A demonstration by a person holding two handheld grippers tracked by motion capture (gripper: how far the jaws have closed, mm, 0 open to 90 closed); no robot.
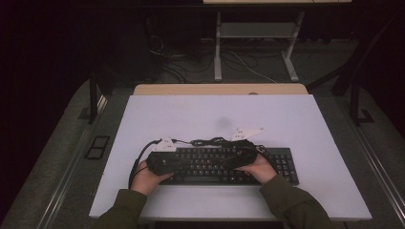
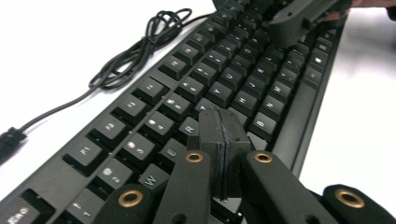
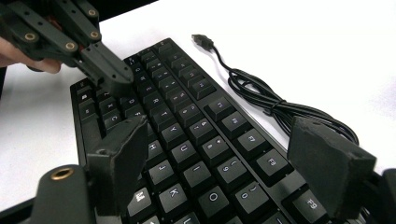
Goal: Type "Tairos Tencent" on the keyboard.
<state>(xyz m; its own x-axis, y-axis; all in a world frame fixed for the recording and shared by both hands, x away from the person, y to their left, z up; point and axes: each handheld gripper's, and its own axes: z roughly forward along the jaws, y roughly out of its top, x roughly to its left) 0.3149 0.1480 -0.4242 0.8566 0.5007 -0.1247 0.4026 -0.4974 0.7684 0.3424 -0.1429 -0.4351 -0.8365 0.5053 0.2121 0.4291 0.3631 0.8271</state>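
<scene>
blk keyboard w/ white legends, blk cable, white table

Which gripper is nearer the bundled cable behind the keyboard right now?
Right. The right gripper hovers open above the keyboard, just before the cable bundle; the left gripper, shut, sits farther away.

A keyboard lies on the near half of the surface, its long side running left to right, roughly centred and close to the person's edge. Behind the keyboard, just beside its far edge, its coiled cable rests on the surface, with the plug end lying loose toward the left. The left tool sits over the left part of the keyboard, above the letter keys, and the right tool over the middle-right part. Beyond the surface's far edge, a table frame stands on the floor, cables trailing left of it.
</scene>
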